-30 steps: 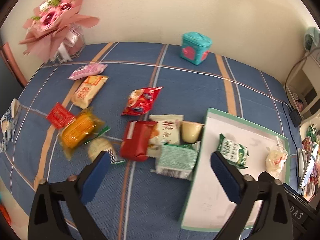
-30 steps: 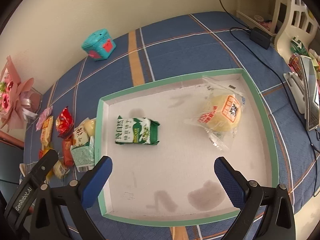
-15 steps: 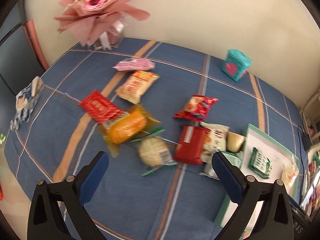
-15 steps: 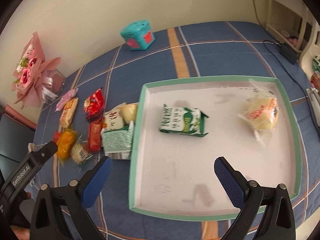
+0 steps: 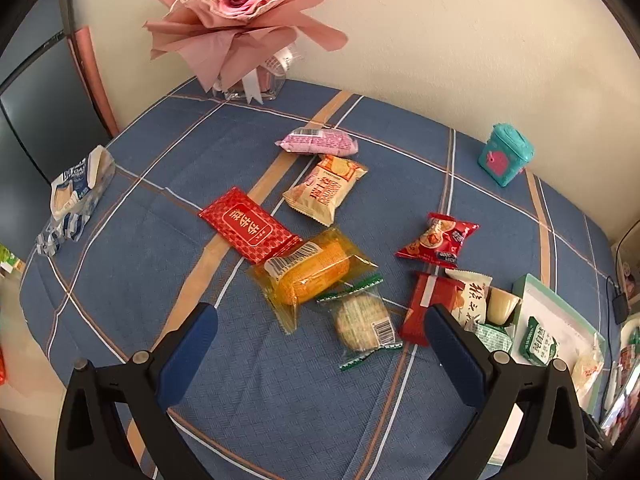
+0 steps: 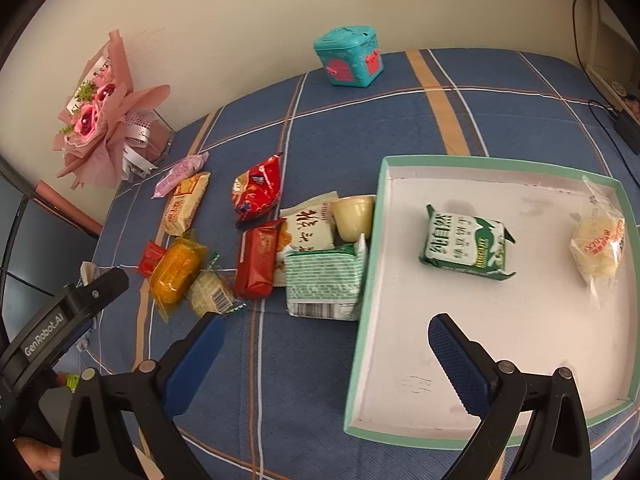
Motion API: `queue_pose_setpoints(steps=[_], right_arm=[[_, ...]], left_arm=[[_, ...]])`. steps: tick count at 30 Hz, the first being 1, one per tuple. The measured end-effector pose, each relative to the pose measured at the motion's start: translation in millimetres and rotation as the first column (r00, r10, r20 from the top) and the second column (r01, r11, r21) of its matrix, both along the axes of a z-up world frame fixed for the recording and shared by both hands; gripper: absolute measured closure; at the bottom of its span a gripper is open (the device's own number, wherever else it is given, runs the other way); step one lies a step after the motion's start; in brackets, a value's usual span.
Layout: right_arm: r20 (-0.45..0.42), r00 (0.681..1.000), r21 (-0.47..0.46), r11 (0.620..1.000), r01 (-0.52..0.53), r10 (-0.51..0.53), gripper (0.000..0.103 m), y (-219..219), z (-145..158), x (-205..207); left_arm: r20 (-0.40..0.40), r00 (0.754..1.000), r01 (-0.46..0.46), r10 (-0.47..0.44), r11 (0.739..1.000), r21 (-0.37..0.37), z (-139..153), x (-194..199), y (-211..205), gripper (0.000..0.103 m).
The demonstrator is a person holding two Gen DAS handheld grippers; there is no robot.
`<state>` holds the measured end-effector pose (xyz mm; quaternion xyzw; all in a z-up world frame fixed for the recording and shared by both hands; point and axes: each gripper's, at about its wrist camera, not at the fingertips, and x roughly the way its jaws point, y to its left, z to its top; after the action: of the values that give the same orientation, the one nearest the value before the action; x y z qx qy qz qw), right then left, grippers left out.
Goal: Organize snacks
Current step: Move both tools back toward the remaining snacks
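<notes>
Hovering wide apart and empty, the left gripper (image 5: 320, 354) frames a round cracker in clear wrap (image 5: 363, 323) on the blue plaid bed (image 5: 280, 400); the right gripper (image 6: 324, 364), equally spread, straddles the green-rimmed white tray (image 6: 362, 320) edge.

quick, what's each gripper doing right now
Left gripper: open, holding nothing.
Right gripper: open, holding nothing.

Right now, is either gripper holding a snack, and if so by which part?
Nothing is held. The left gripper and the right gripper are both open, with only the tablecloth and tray between their fingers.
</notes>
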<state>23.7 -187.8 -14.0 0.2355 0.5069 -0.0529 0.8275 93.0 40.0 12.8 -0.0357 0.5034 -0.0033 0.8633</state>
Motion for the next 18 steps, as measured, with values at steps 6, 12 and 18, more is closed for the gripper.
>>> queue_pose_setpoints(steps=[6,12,18], right_arm=[[0.018,0.999,-0.010,0.999,-0.031,0.031,0.000,11.0,-0.8,11.7],[0.006,0.999,-0.032,0.998,-0.044,0.045,0.006,10.8,-6.7,20.8],[-0.017,0.999,-0.045,0.998,-0.041,0.040,0.023,8.0,-17.6,30.9]], left_arm=[[-0.023,1.000,-0.004,0.003,1.000,-0.028,-5.5,6.5,5.4,0.001],[-0.076,0.997,-0.005,-0.001,0.997,-0.080,-21.8,14.6,2.4,0.001],[-0.123,0.992,0.010,-0.026,0.992,-0.122,-39.8,22.3,-7.5,0.003]])
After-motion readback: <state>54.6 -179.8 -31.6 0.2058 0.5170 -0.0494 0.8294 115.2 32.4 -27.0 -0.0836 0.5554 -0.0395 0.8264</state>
